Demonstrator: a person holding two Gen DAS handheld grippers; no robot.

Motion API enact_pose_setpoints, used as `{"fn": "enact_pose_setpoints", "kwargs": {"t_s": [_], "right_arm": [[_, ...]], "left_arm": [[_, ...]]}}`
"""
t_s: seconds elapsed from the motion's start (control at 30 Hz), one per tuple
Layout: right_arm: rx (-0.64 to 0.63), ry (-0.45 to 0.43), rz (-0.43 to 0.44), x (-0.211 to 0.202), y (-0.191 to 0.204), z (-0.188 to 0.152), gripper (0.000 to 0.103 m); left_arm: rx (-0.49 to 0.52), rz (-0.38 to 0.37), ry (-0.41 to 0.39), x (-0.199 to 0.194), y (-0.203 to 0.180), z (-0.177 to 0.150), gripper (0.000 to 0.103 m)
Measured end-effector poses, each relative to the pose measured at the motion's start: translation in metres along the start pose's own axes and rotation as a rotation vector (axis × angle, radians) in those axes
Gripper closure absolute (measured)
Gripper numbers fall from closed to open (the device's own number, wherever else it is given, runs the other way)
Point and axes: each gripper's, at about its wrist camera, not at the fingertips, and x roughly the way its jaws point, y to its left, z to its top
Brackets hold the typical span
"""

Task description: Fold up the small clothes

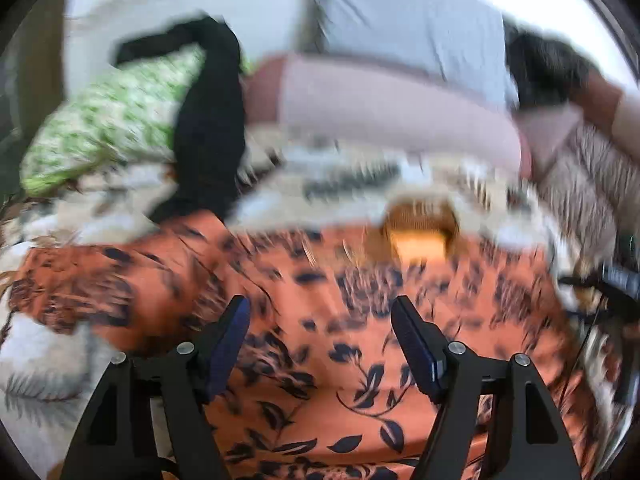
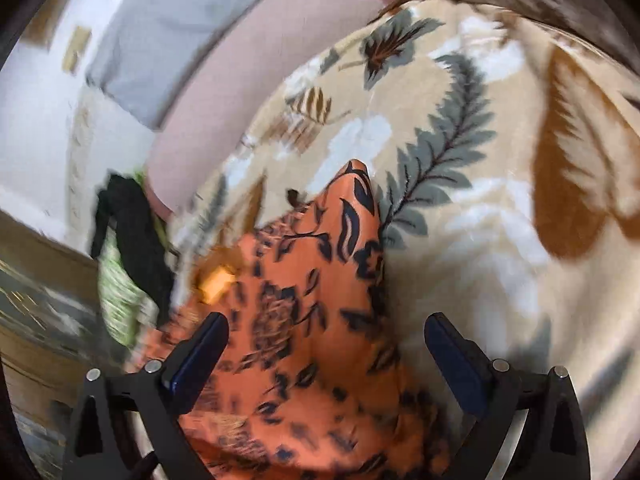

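Observation:
An orange garment with a dark leaf and flower print (image 1: 320, 312) lies spread on a beige leaf-patterned blanket (image 2: 460, 160). It also shows in the right wrist view (image 2: 320, 300), bunched into a pointed fold. An orange tag or patch (image 1: 420, 240) sits at its far edge. My left gripper (image 1: 320, 316) is open just above the garment, holding nothing. My right gripper (image 2: 326, 336) is open over the garment's folded part, holding nothing. Both views are blurred by motion.
A black garment (image 1: 208, 120) lies over a green and white patterned cloth (image 1: 108, 120) at the far left. A pink bolster (image 1: 380, 112) and a grey pillow (image 1: 400, 16) lie behind. A dark cable (image 1: 600, 292) runs at the right edge.

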Motion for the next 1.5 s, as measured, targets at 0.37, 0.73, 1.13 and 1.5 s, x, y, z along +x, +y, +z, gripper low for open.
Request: {"fn": "enact_pose_setpoints", "kwargs": {"t_s": [0.37,0.73,1.13,1.5], "right_arm": [[-0.042,-0.053,-0.198,-0.007,-0.013,0.0,0.073],[-0.231,-0.109,-0.097,-0.038,0.073,-0.075,0.023],[-0.192,0.0,-0.149,-0.019,0.048,-0.117,0.023],[-0.194,0.0,-0.17,-0.01,0.053,-0.117,0.023]], "left_arm": [[-0.14,0.053,0.153,0.034,0.067,-0.018,0.029],[-0.747,-0.044,-0.076,-0.075,0.237,-0.063,0.016],[-1.229,-0.121,-0.119,-0.022,0.398,-0.066,0.017],[-1.153,0.044,-0.009,-0.008,0.409,-0.048,0.099]]}}
